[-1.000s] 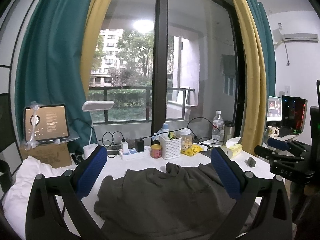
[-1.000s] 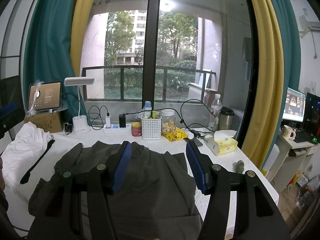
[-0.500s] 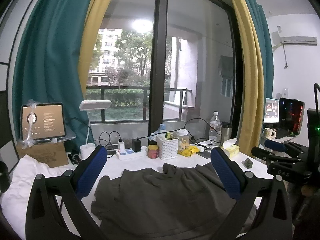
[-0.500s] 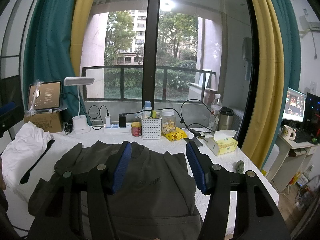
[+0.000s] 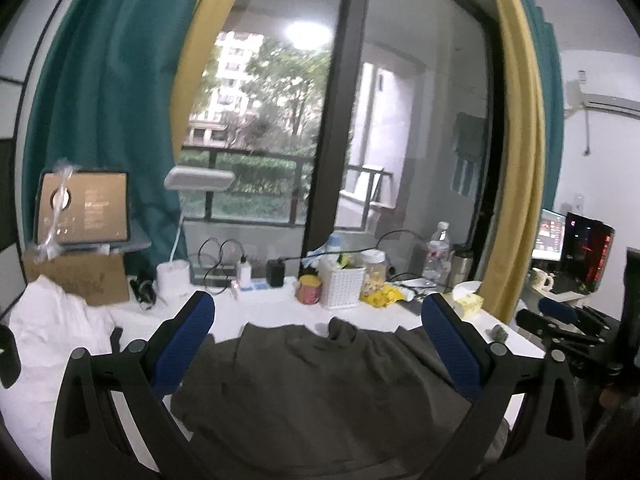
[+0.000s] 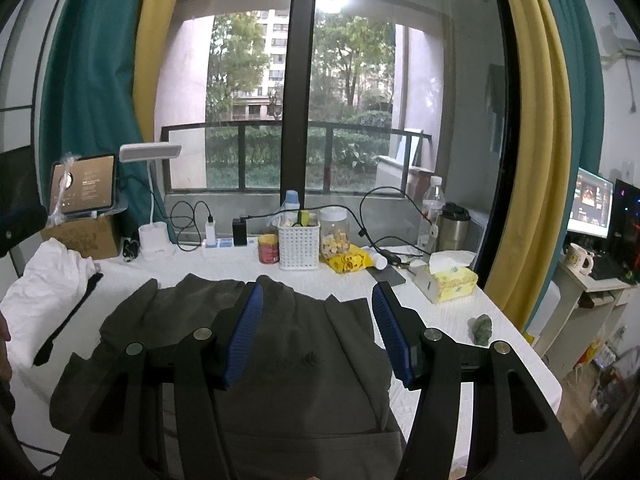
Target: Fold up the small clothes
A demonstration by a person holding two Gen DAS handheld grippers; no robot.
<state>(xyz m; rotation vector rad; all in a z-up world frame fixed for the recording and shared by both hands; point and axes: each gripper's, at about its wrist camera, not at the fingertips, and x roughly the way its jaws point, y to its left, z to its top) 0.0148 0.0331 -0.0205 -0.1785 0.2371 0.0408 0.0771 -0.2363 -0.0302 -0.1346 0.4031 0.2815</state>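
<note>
Both pairs of fingers stand wide apart, holding nothing: left gripper (image 5: 318, 316) and right gripper (image 6: 318, 308) hover over the grey shirt (image 6: 280, 360), spread low and centre on the white worktop (image 6: 440, 320). A basket (image 6: 299, 249) stands behind.

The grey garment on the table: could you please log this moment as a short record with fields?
garment: dark grey shirt, spread on the white table, collar toward the window, not yet folded
left gripper: open, above the shirt, holding nothing
right gripper: open, above the shirt's chest print, holding nothing
left of shirt: crumpled white cloth
right of shirt: yellow tissue box, small green object
behind shirt: white basket, snack jar
</note>
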